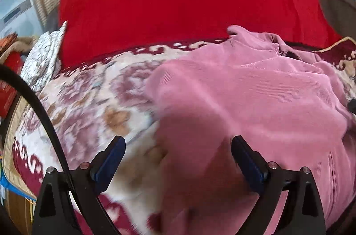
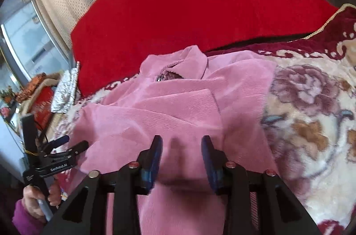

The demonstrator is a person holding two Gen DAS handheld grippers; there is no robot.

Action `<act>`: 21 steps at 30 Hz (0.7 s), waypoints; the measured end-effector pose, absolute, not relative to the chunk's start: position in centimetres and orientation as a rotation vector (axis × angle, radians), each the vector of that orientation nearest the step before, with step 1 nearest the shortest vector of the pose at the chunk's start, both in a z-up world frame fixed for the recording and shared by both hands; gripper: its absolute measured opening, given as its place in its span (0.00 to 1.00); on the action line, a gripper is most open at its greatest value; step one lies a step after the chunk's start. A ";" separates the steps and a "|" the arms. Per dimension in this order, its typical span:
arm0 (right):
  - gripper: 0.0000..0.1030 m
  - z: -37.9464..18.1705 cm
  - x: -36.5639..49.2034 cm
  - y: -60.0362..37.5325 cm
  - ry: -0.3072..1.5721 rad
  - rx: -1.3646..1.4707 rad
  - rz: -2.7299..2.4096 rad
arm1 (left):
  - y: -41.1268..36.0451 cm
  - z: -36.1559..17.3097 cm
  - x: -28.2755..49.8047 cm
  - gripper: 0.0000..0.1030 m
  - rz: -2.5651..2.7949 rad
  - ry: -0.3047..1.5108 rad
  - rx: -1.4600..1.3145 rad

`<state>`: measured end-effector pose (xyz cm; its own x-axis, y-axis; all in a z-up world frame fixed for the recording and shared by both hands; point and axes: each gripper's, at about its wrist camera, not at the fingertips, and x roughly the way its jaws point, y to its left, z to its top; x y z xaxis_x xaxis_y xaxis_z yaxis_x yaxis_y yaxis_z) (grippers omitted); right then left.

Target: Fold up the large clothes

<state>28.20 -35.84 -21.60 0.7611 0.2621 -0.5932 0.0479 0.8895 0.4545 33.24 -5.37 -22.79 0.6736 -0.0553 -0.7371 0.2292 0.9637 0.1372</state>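
A large pink ribbed garment (image 1: 255, 101) lies partly folded on a floral bed blanket (image 1: 89, 97), its collar toward a red cushion. My left gripper (image 1: 178, 146) is wide open and empty, hovering over the garment's left edge. In the right wrist view the garment (image 2: 178, 110) fills the middle, its collar (image 2: 178, 66) at the far end. My right gripper (image 2: 181, 143) is partly open over the garment's near part, holding nothing. The left gripper (image 2: 73, 143) shows at the garment's left edge, held by a hand.
A big red cushion (image 1: 182, 1) lies across the far side of the bed. A patterned pillow (image 1: 44, 57) sits at the far left. Cluttered items (image 2: 40, 97) stand beyond the bed's left edge. Floral blanket (image 2: 311, 123) stretches to the right.
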 end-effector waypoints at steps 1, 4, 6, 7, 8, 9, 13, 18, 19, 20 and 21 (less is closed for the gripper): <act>0.73 -21.5 27.4 -36.4 0.692 0.476 0.128 | -4.5 -22.7 32.6 0.93 -0.155 0.811 0.224; 0.74 -21.2 23.7 -38.5 0.640 0.483 0.142 | -2.2 -22.7 29.5 0.93 -0.129 0.777 0.227; 0.74 -21.0 20.9 -40.0 0.648 0.504 0.146 | -1.0 -23.4 27.2 0.93 -0.143 0.792 0.200; 0.74 -21.1 19.9 -40.6 0.657 0.521 0.149 | -0.5 -23.9 25.9 0.93 -0.163 0.809 0.176; 0.74 -21.1 19.0 -41.2 0.663 0.540 0.156 | 0.0 -24.4 25.0 0.93 -0.179 0.829 0.157; 0.74 -21.3 18.0 -41.6 0.672 0.554 0.159 | 0.3 -25.0 24.1 0.93 -0.187 0.856 0.137; 0.74 -23.0 13.5 -42.2 0.770 0.556 0.159 | 1.1 -27.6 21.0 0.93 -0.203 0.955 0.076; 0.74 -25.7 11.4 -41.4 0.859 0.552 0.155 | 2.2 -29.0 19.6 0.80 -0.224 1.003 -0.020; 0.74 -26.0 11.5 -41.3 0.862 0.544 0.150 | 2.3 -29.1 19.8 0.79 -0.221 1.007 -0.028; 0.73 -26.4 12.1 -41.0 0.872 0.531 0.144 | 2.6 -29.2 20.0 0.79 -0.221 1.015 -0.043; 0.73 -26.7 12.6 -41.0 0.880 0.530 0.142 | 2.9 -29.5 20.5 0.79 -0.220 1.026 -0.066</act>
<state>12.60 -40.96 -26.73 0.6371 0.3310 -0.6961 0.0948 0.8626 0.4969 20.46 2.88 -29.52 0.4980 -0.2128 -0.8407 0.1508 0.9759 -0.1577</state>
